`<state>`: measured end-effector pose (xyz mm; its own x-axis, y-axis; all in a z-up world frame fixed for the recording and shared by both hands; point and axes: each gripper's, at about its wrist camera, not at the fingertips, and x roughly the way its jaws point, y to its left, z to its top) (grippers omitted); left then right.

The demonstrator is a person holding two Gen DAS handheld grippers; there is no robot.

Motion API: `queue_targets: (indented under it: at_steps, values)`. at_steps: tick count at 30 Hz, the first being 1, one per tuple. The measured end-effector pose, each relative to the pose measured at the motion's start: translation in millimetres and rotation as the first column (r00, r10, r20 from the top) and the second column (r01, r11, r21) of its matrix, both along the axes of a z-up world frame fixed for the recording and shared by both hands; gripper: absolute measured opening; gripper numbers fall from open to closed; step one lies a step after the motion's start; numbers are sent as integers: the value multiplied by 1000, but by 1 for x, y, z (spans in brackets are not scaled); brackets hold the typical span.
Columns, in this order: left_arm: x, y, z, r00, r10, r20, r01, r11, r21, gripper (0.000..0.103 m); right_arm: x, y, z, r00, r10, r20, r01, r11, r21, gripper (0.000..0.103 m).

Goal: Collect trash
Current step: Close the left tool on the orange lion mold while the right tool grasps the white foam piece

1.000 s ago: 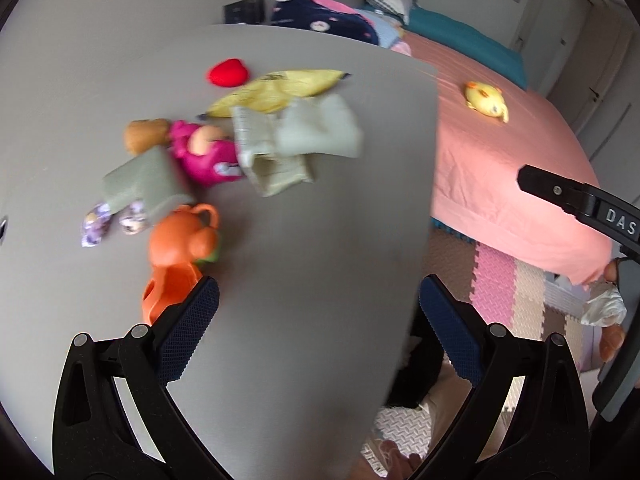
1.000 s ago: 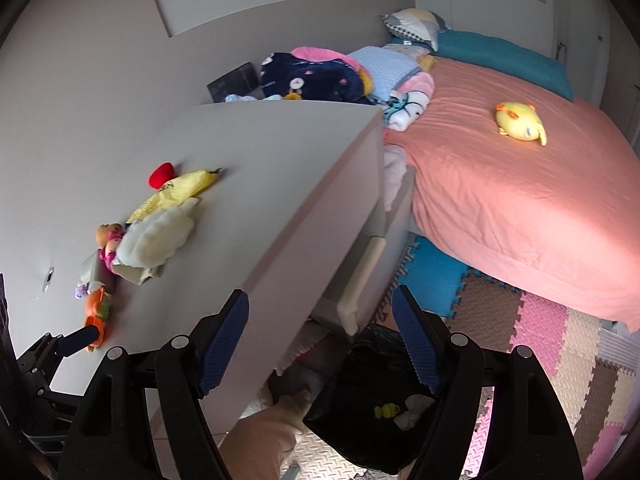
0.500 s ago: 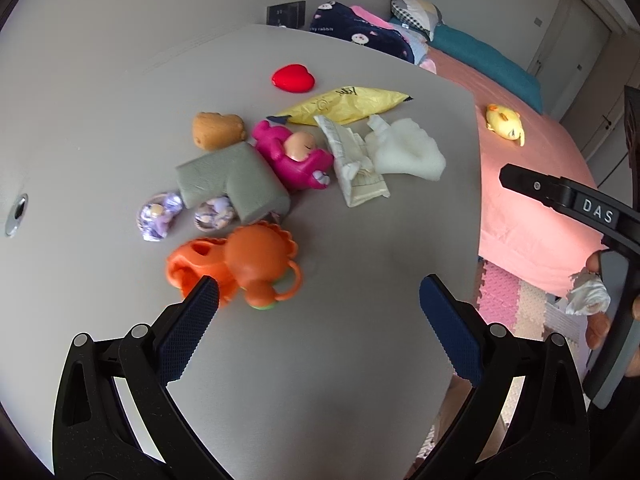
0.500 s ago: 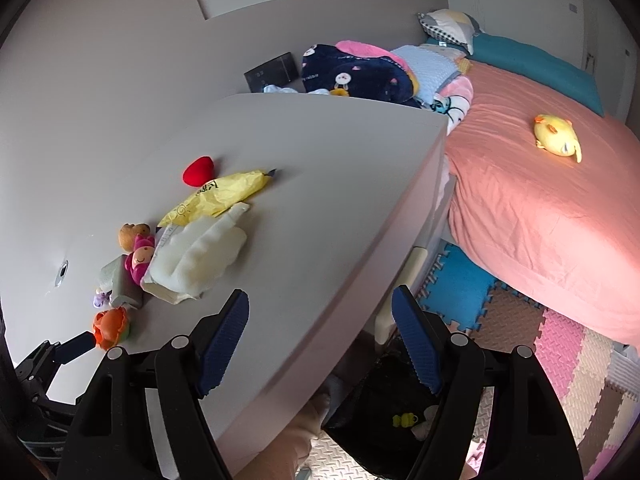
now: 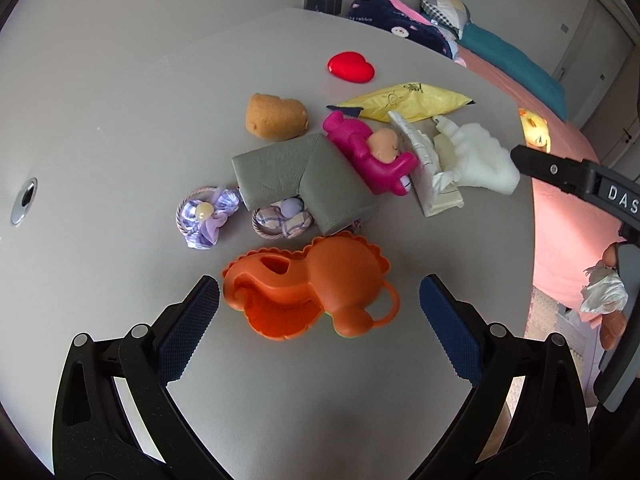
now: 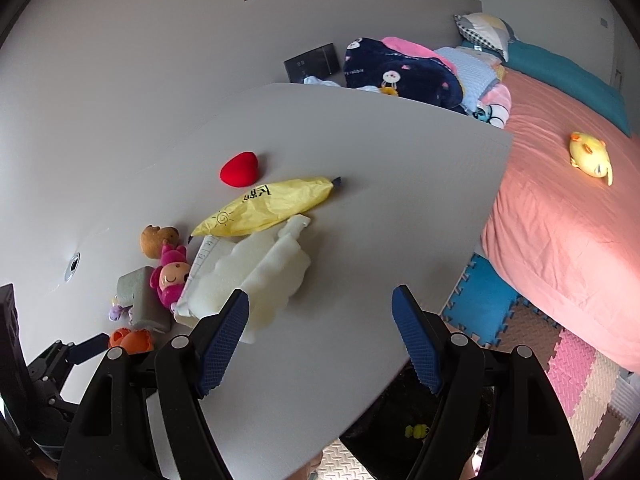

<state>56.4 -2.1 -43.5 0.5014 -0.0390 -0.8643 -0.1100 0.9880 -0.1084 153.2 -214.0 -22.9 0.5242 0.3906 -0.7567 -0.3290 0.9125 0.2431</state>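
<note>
On the grey table (image 5: 120, 80), the left gripper (image 5: 319, 307) hovers with fingers spread wide around the near orange plastic toy (image 5: 316, 292), gripping nothing. The right gripper (image 6: 320, 322) is likewise released, its left finger just over the white foam piece (image 6: 256, 280). A yellow crinkled wrapper (image 6: 264, 208) lies beyond it, beside a crumpled white paper packet (image 5: 428, 168).

Bedroom, daylit, pale walls.
Grey table (image 6: 400, 200); bed with salmon-pink sheet (image 6: 560, 208); teal pillow (image 6: 568, 76); coloured foam floor mats (image 6: 560, 364).
</note>
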Motion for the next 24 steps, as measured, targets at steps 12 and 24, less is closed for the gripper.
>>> queue_targets:
  at_steps: [12, 24]
  values:
    - [1, 3, -6, 999, -5, 35, 2, 998, 63, 84, 14, 14, 3, 1000, 9, -8, -8, 995, 100, 75]
    - [-5, 7, -3, 999, -2, 53, -3, 996, 85, 83, 16, 21, 7, 999, 37, 3, -37, 993, 112, 75]
